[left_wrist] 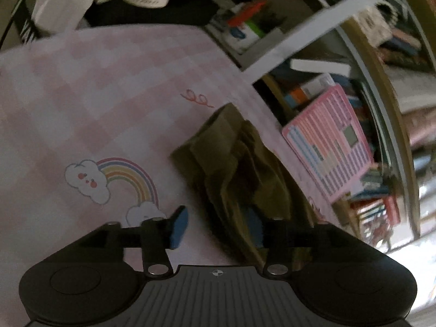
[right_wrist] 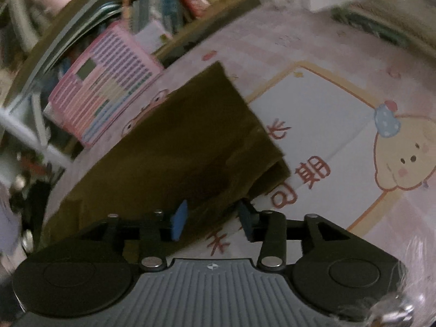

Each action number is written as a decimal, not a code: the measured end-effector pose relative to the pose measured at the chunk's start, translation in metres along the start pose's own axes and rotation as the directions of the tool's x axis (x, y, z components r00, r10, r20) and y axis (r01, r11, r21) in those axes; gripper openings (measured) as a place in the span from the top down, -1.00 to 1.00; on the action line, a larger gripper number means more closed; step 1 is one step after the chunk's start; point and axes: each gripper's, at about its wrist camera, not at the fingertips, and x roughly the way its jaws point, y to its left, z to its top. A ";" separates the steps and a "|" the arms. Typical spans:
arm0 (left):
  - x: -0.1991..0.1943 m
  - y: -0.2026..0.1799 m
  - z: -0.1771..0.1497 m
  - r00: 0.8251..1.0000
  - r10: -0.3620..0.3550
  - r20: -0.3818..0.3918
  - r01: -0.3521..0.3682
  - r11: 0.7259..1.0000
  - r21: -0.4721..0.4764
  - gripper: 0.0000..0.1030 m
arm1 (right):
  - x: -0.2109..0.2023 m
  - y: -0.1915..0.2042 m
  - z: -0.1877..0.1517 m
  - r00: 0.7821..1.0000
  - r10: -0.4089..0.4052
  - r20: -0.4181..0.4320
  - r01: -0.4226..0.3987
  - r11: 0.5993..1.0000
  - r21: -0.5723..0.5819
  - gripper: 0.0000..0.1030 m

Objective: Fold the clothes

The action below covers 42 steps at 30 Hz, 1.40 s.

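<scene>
An olive-brown garment (left_wrist: pixel 231 163) lies bunched and creased on the pink checked table mat (left_wrist: pixel 95 95). My left gripper (left_wrist: pixel 218 226) hovers open at its near edge, one blue pad over bare mat and the other over the cloth. In the right wrist view the same garment (right_wrist: pixel 177 141) lies flatter, with a folded layer at its right edge. My right gripper (right_wrist: pixel 212 218) is open above the cloth's near corner, with its left pad over the fabric and its right pad beside the fold. Neither gripper holds anything.
A pink printed card (left_wrist: pixel 329 141) leans at the table's far edge, also visible as the pink card (right_wrist: pixel 103 81). Books and clutter fill shelves (left_wrist: pixel 381 204) beyond. A cartoon mat print (right_wrist: pixel 340 136) lies right of the garment. White cloth (left_wrist: pixel 54 0) lies at the far left.
</scene>
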 end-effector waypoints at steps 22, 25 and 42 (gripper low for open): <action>-0.009 0.027 -0.007 0.999 -0.043 0.026 0.045 0.997 -0.064 -0.20 | -0.008 0.096 -0.089 0.994 -0.112 0.010 0.104 0.879 -0.466 -0.52; 0.005 0.034 0.000 0.998 -0.052 0.035 0.056 0.988 -0.145 -0.19 | 0.002 0.108 -0.087 0.991 -0.133 0.029 0.129 0.848 -0.514 -0.52; 0.049 0.030 0.011 0.994 -0.085 0.075 0.105 0.938 -0.330 -0.18 | 0.141 0.239 -0.038 0.990 -0.029 0.140 0.120 0.696 -0.707 -0.52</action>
